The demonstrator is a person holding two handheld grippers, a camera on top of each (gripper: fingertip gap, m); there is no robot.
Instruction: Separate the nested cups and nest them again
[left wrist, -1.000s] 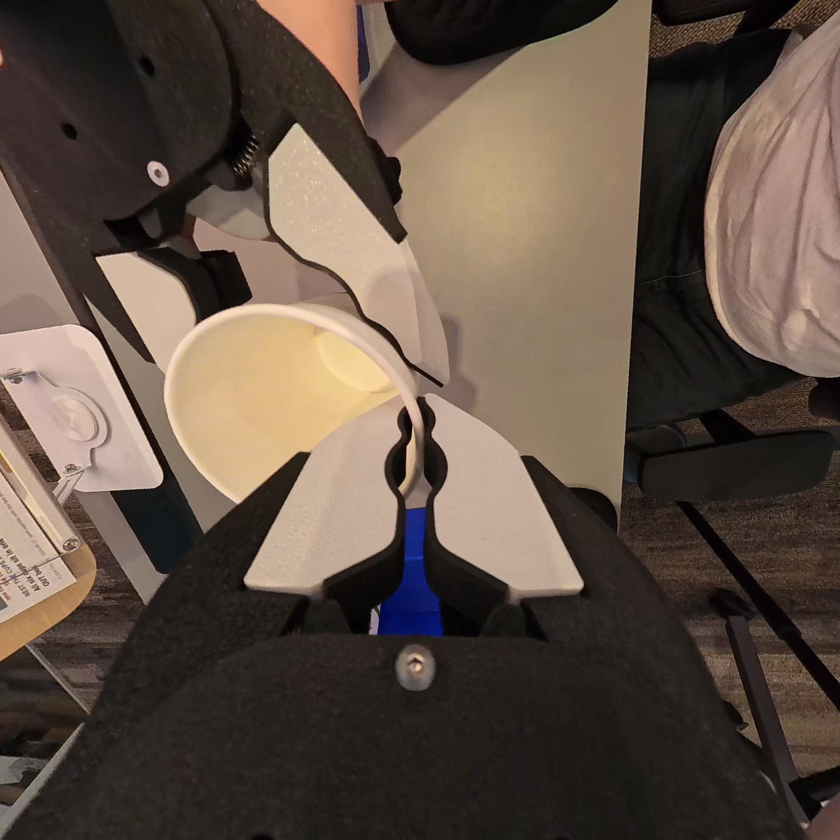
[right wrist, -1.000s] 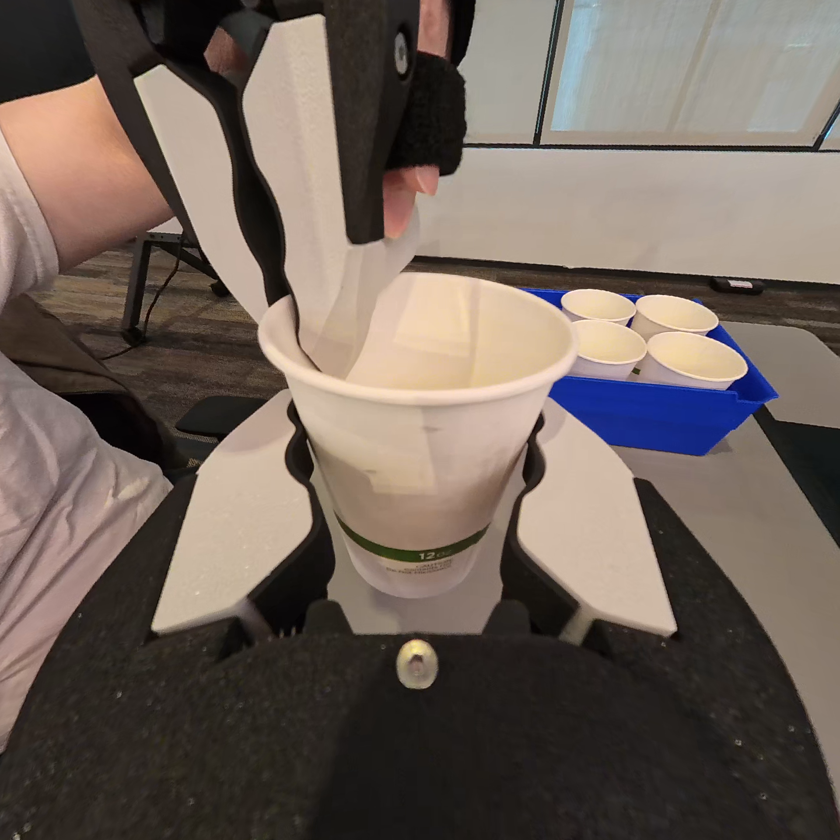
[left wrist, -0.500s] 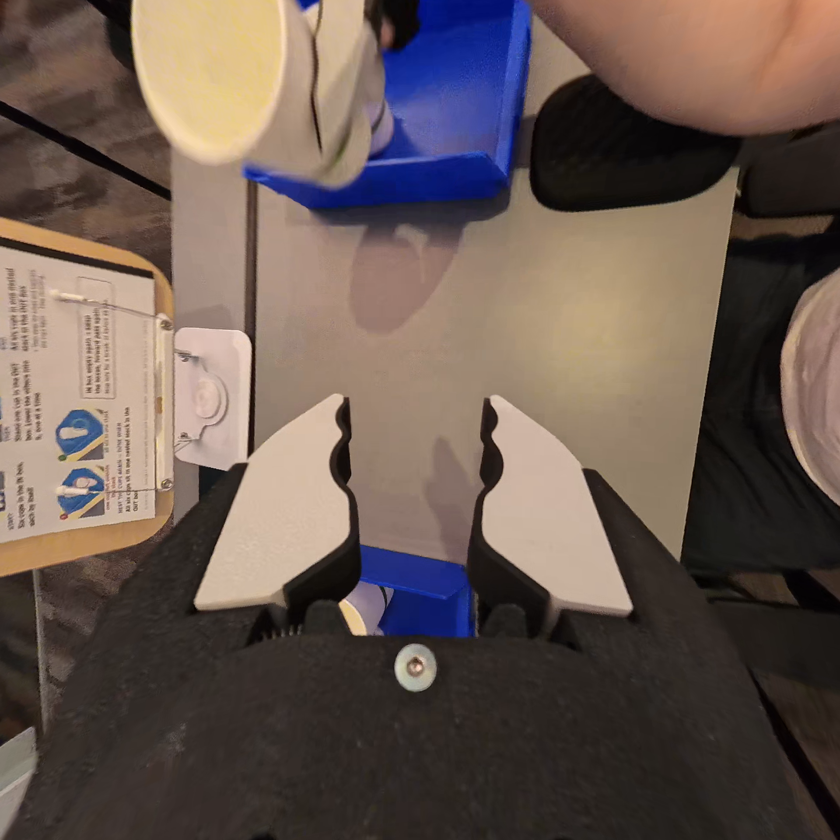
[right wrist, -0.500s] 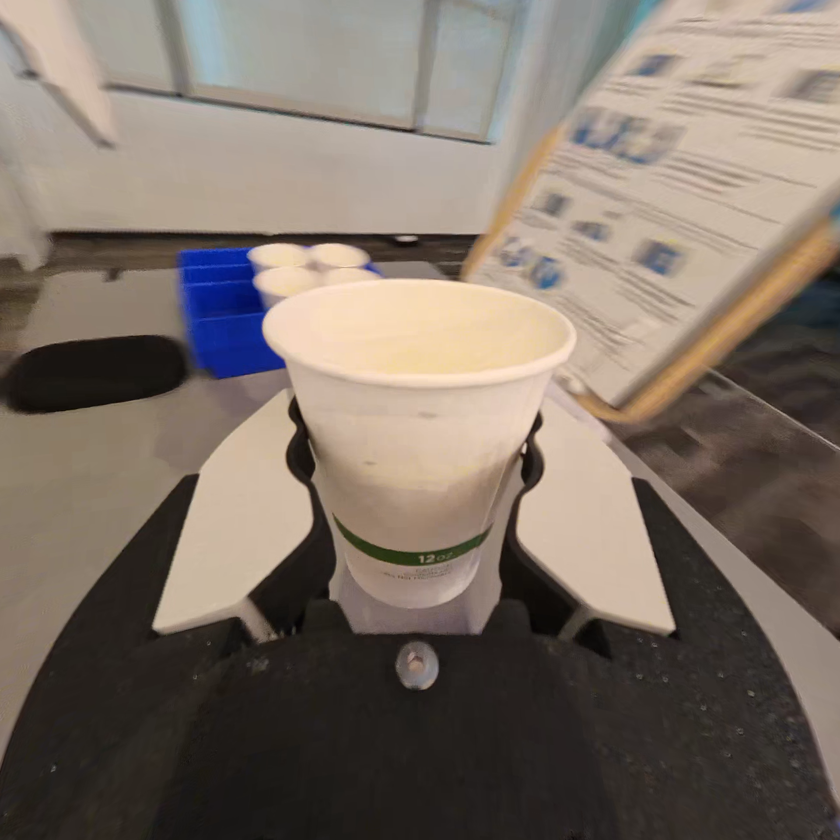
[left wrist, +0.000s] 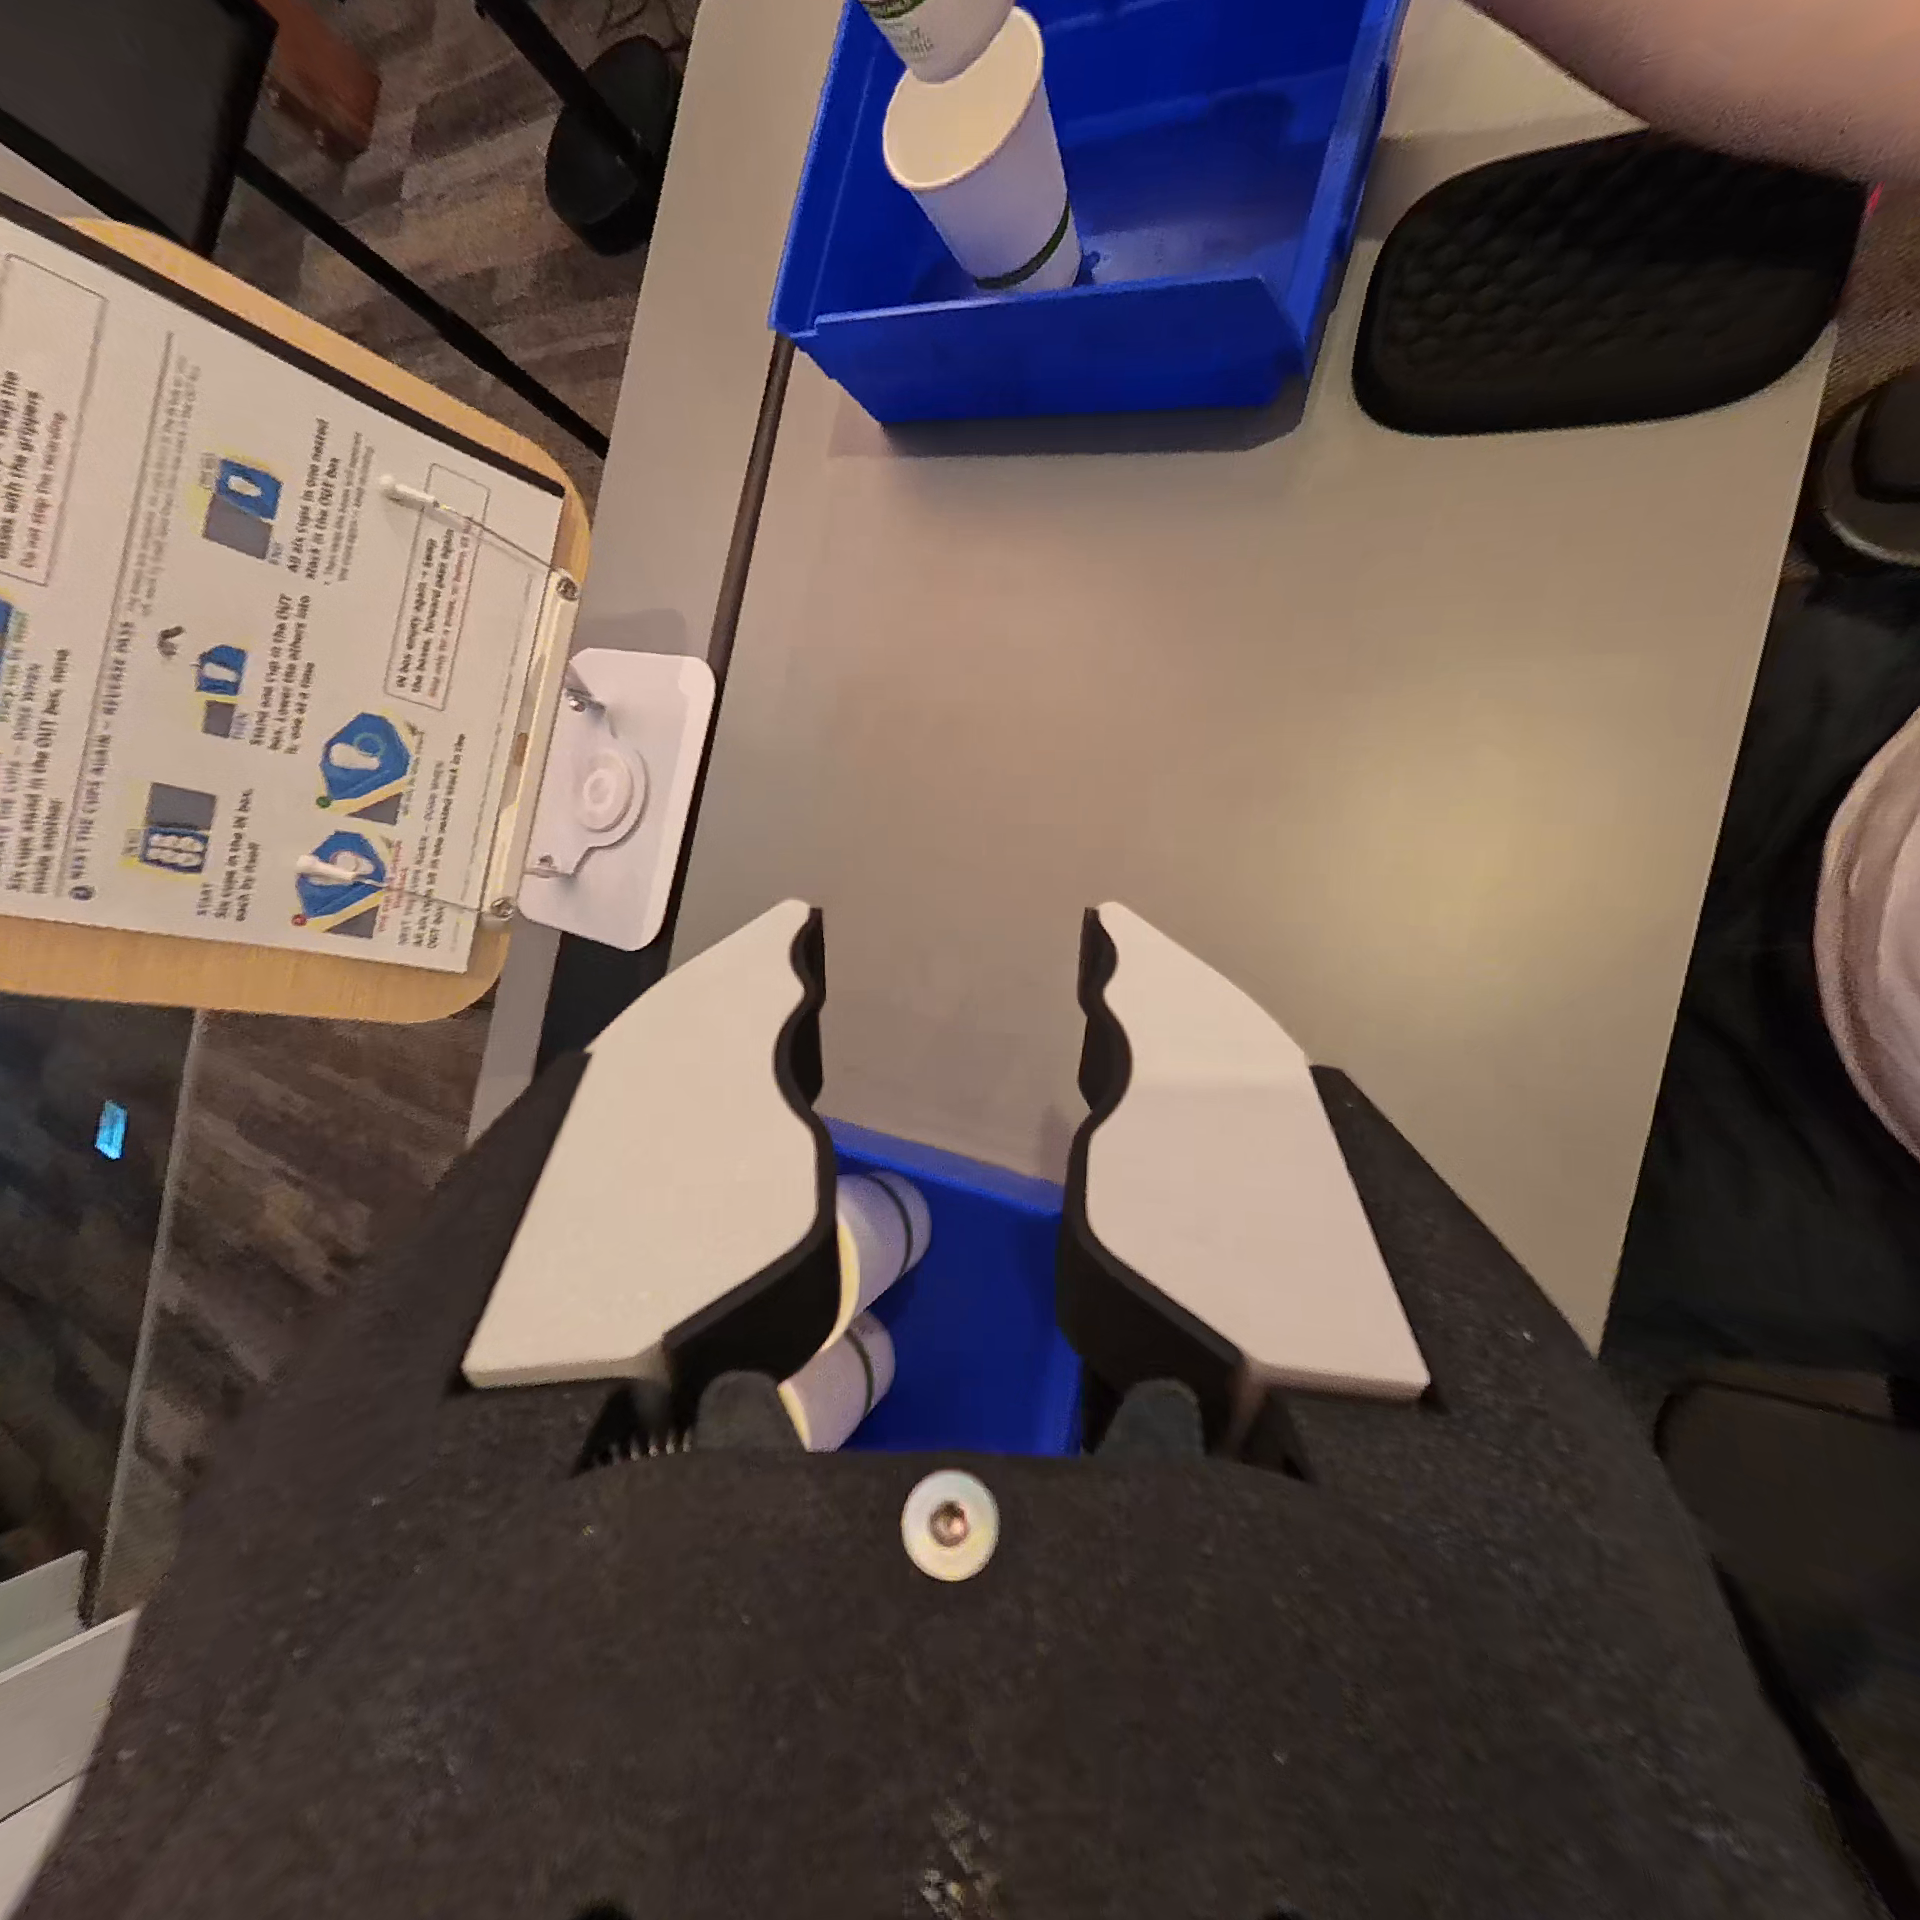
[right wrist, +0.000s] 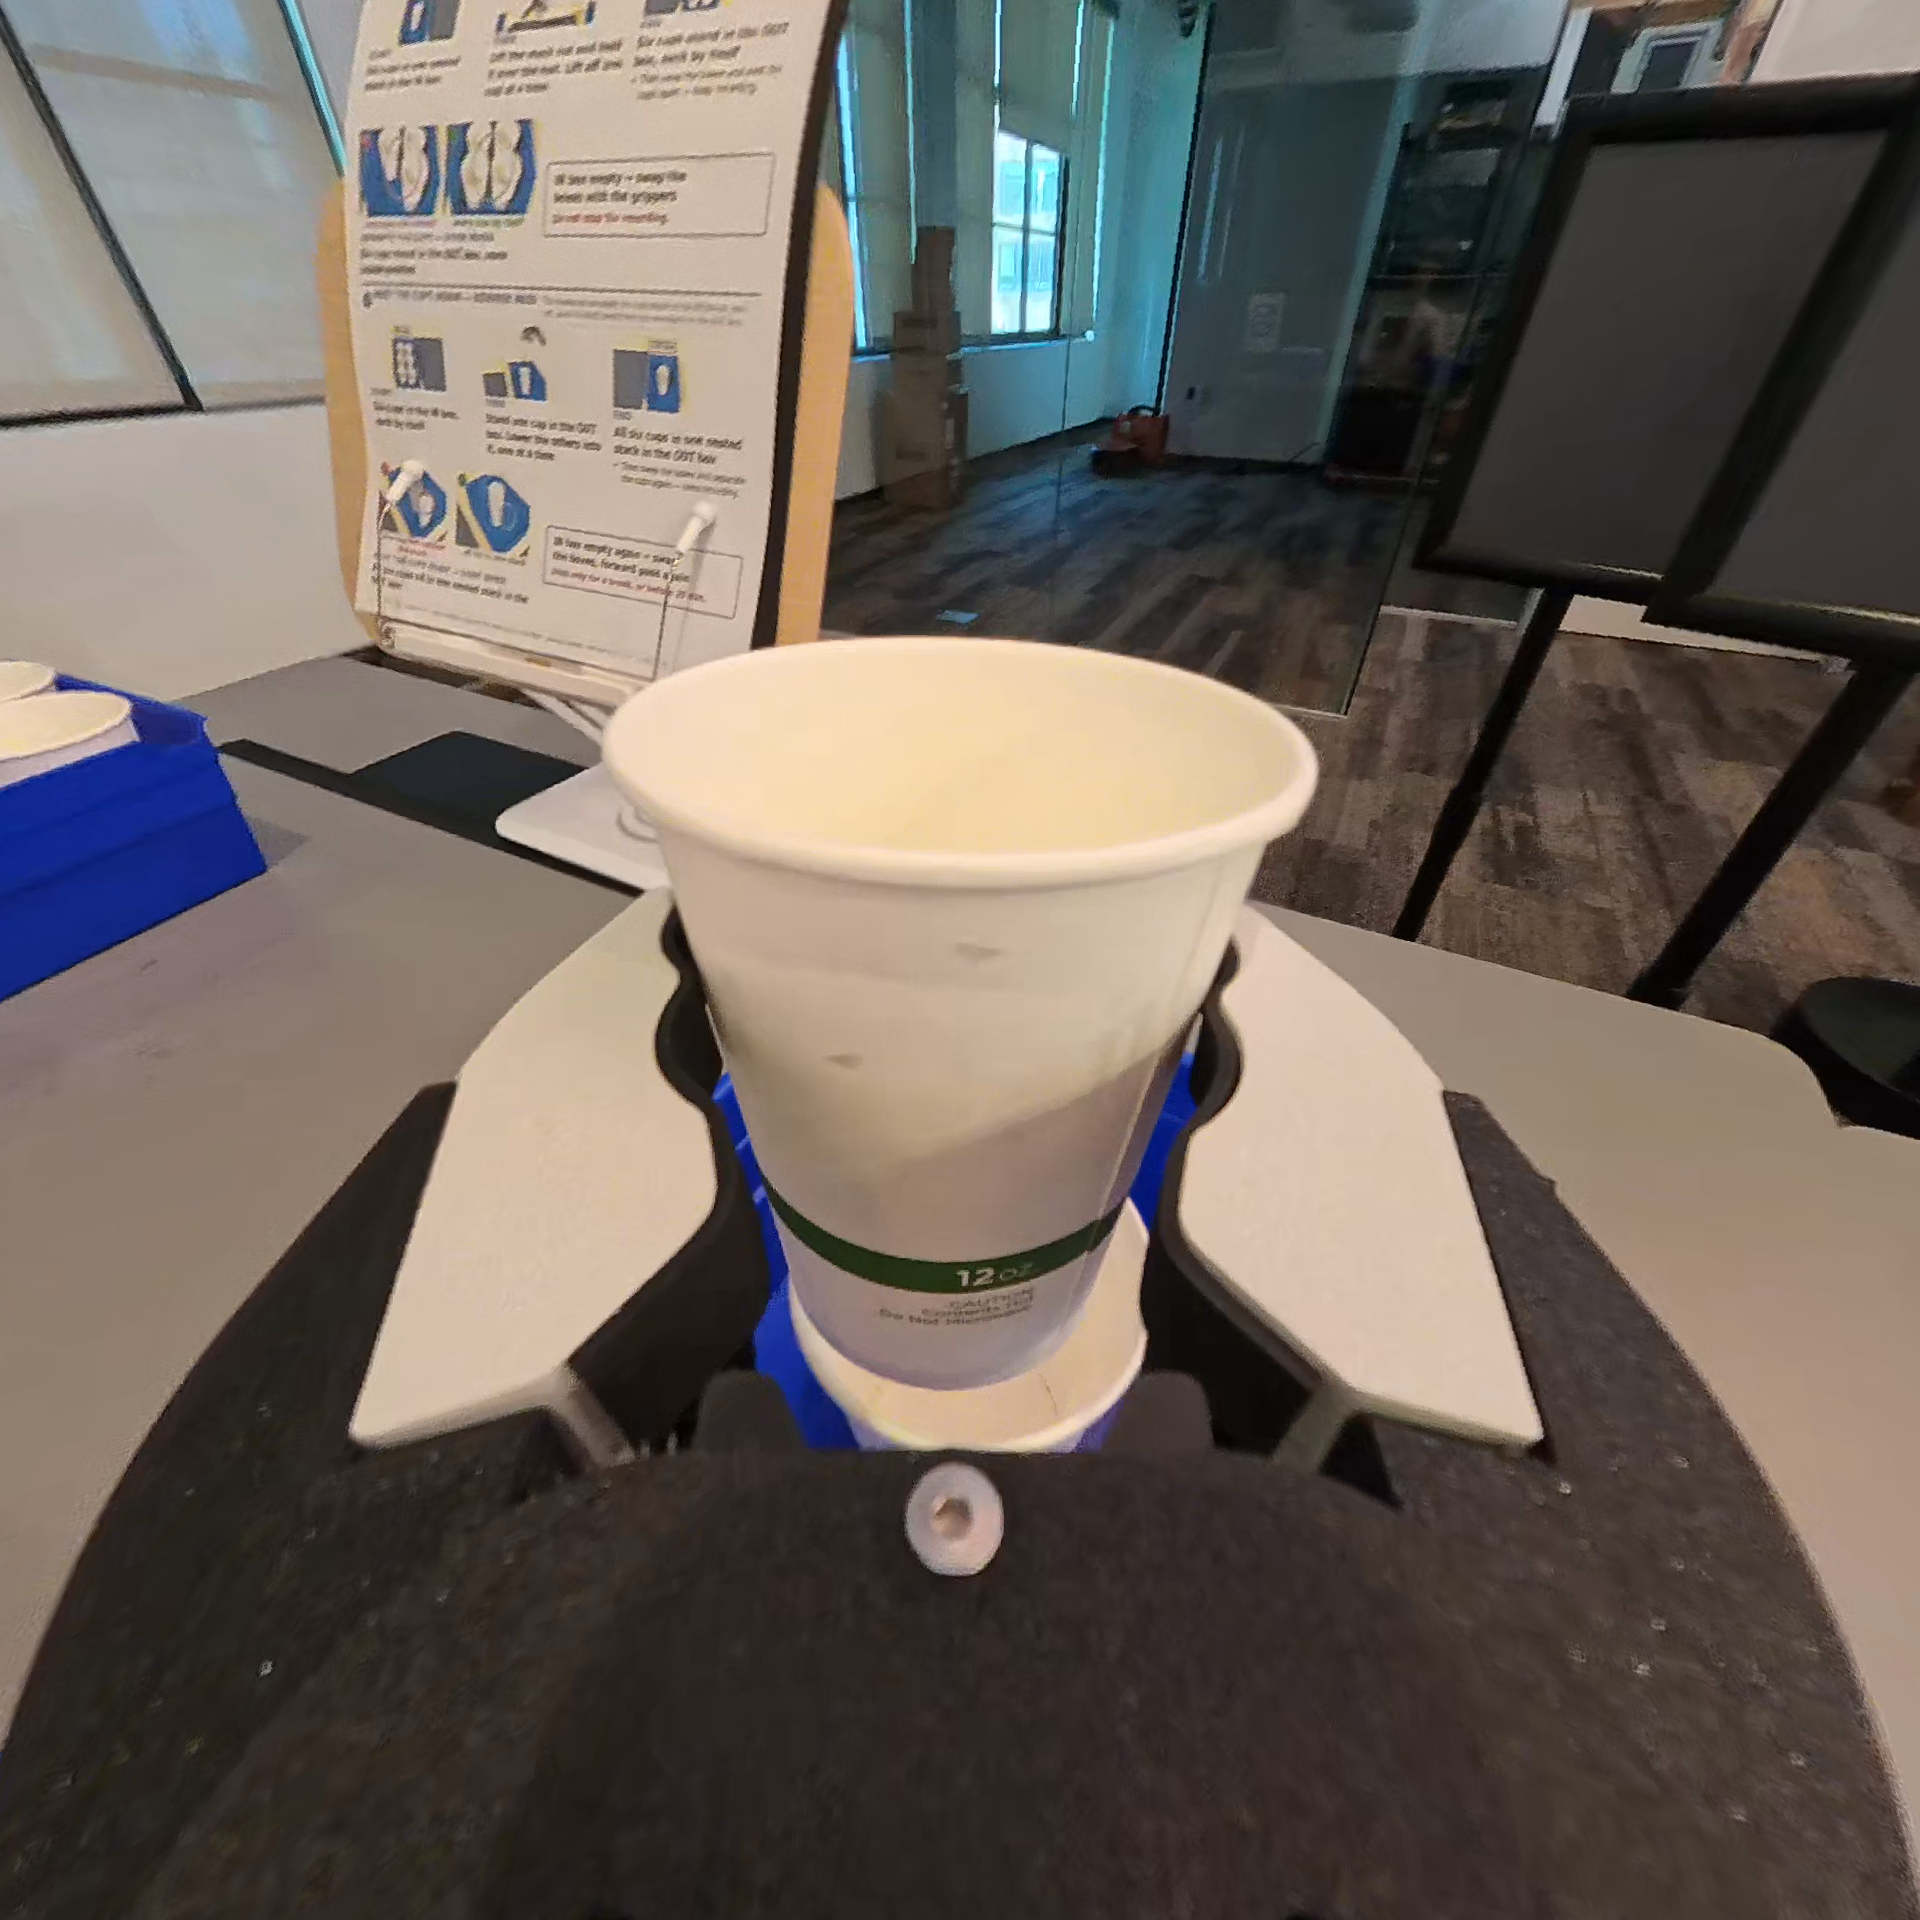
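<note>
My right gripper (right wrist: 956, 935) is shut on a white paper cup (right wrist: 966, 1049) with a green band and holds it upright. The cup's base is just over the mouth of another white cup (right wrist: 987, 1403) that stands in a blue bin (right wrist: 740, 1143). In the left wrist view that bin (left wrist: 1060, 364) is at the far end of the table, with the standing cup (left wrist: 987, 177) and the held cup's base (left wrist: 935, 31) above it. My left gripper (left wrist: 951, 920) is open and empty, high over a second blue bin (left wrist: 977, 1299) holding cups (left wrist: 878, 1236).
A clipboard with an instruction sheet (left wrist: 260, 623) stands on a white mount (left wrist: 613, 800) at the table's left edge. A black pad (left wrist: 1590, 281) lies beside the far bin. The cup bin (right wrist: 114, 862) sits at the left. Black easel stands (right wrist: 1662, 364) are beyond the table.
My left gripper let go of the cup's rim, opened and drew away. My right gripper swung the cup away to the other bin, over the cup standing there.
</note>
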